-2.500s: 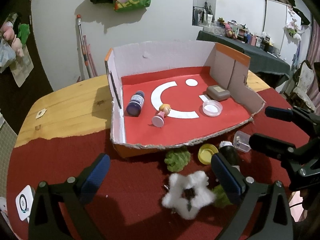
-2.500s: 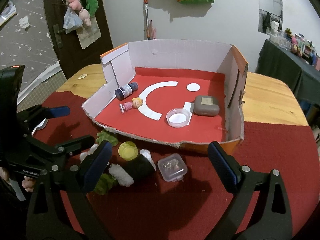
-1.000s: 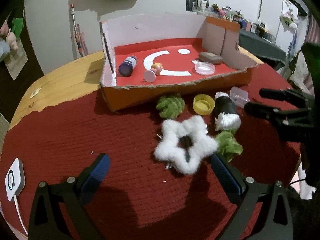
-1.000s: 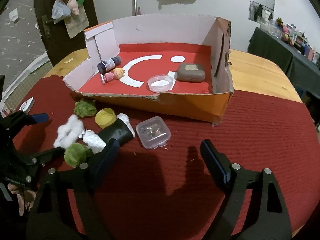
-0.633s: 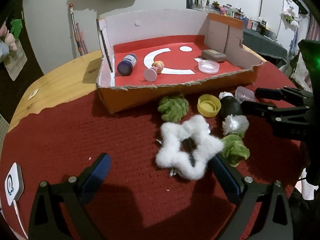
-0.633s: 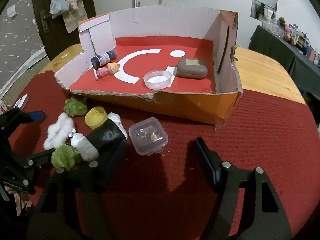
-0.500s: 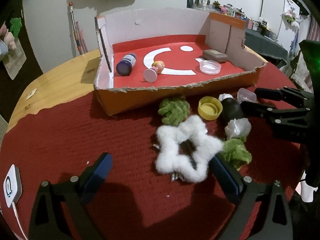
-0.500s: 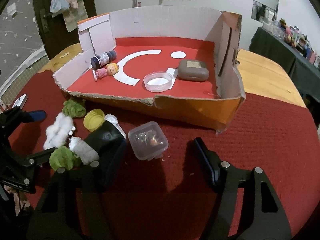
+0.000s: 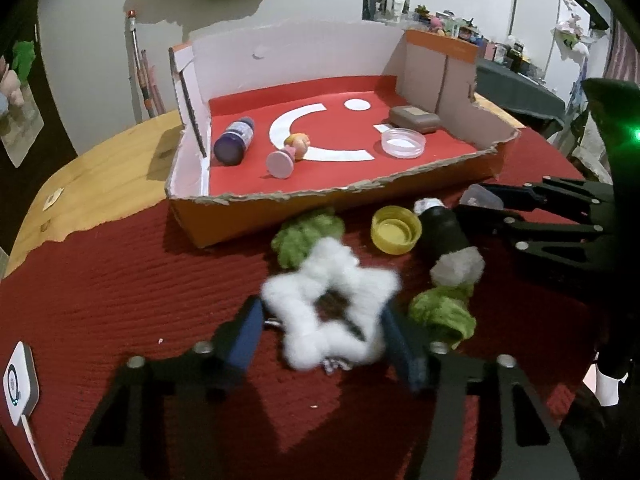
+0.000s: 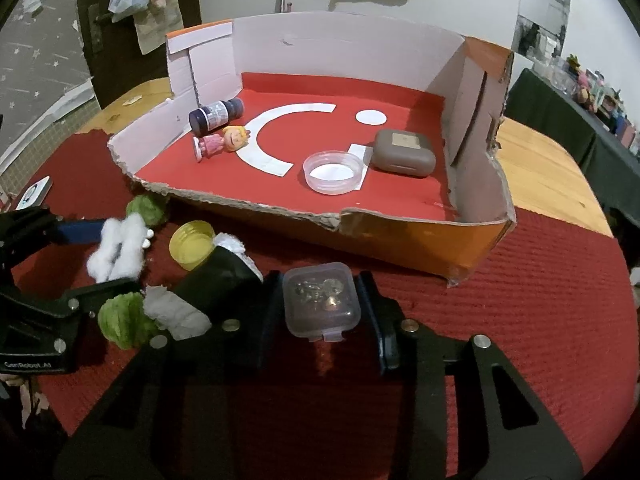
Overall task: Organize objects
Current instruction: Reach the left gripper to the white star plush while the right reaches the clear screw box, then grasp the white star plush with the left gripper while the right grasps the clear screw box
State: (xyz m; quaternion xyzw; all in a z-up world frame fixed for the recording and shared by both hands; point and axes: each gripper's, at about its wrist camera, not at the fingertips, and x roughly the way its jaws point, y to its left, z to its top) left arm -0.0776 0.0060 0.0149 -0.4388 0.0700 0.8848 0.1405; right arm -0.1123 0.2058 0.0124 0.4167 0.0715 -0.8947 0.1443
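At the near edge of the red mat, the left gripper (image 9: 320, 332) has its blue-padded fingers closed in against the two sides of a fluffy white star-shaped ring (image 9: 330, 312), pinching it. The right gripper (image 10: 320, 300) likewise grips a small clear plastic case (image 10: 320, 298) between its fingers; small metal pieces show inside the case.

Just beyond the ring lie two green fuzzy balls (image 9: 306, 234), a yellow bottle cap (image 9: 396, 229) lying open side up, and a black cylinder with white fluff at both ends (image 9: 444, 236), lying on its side beside the cap.

Farther back stands an open cardboard tray (image 10: 420, 240) with a torn front edge and a red floor bearing white paper shapes. Inside it: a dark bottle (image 10: 216, 114) on its side near the left wall, a small doll (image 10: 220, 140) lying just beside it, a clear round dish (image 10: 334, 172) and a brown rounded case (image 10: 404, 152) touching or nearly touching it. A white device (image 9: 16, 380) with a cord sits at the mat's left edge.
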